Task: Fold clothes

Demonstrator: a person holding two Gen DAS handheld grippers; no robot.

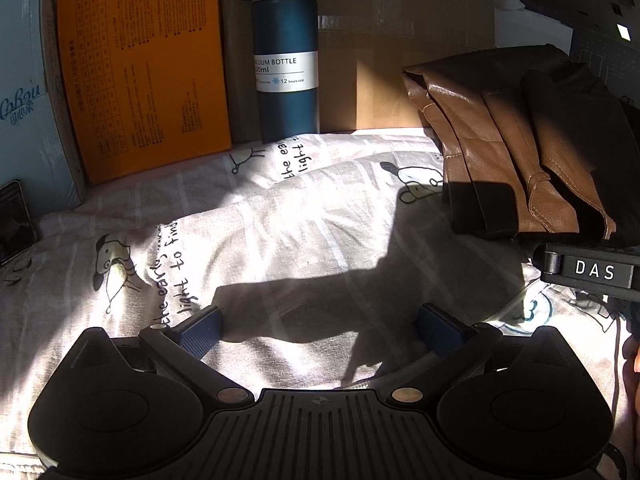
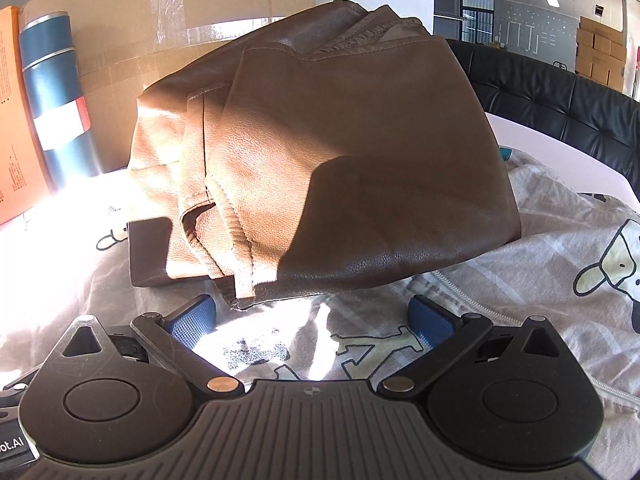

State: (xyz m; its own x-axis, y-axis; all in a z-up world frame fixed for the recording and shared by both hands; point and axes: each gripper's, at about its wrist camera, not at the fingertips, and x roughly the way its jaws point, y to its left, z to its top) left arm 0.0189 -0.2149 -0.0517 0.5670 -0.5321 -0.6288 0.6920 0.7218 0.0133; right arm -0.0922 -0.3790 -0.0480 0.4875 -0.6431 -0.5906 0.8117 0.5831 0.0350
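Note:
A folded brown leather garment (image 1: 516,148) lies at the right on a white printed bedsheet (image 1: 280,216); in the right wrist view the same garment (image 2: 340,160) fills the middle, just beyond the fingertips. My left gripper (image 1: 320,328) is open over the sheet, with nothing between its blue pads (image 1: 202,332). My right gripper (image 2: 314,318) is open too, its blue pads (image 2: 430,320) close to the garment's near edge but apart from it. Part of the right gripper's body (image 1: 592,272), marked DAS, shows at the right edge of the left wrist view.
A dark blue vacuum bottle (image 1: 286,52) stands at the back, between an orange box (image 1: 140,68) and a cardboard box (image 1: 400,40). A pale blue tissue carton (image 1: 28,92) and a dark phone-like object (image 1: 14,220) sit at the left. A black sofa (image 2: 560,96) lies beyond the sheet.

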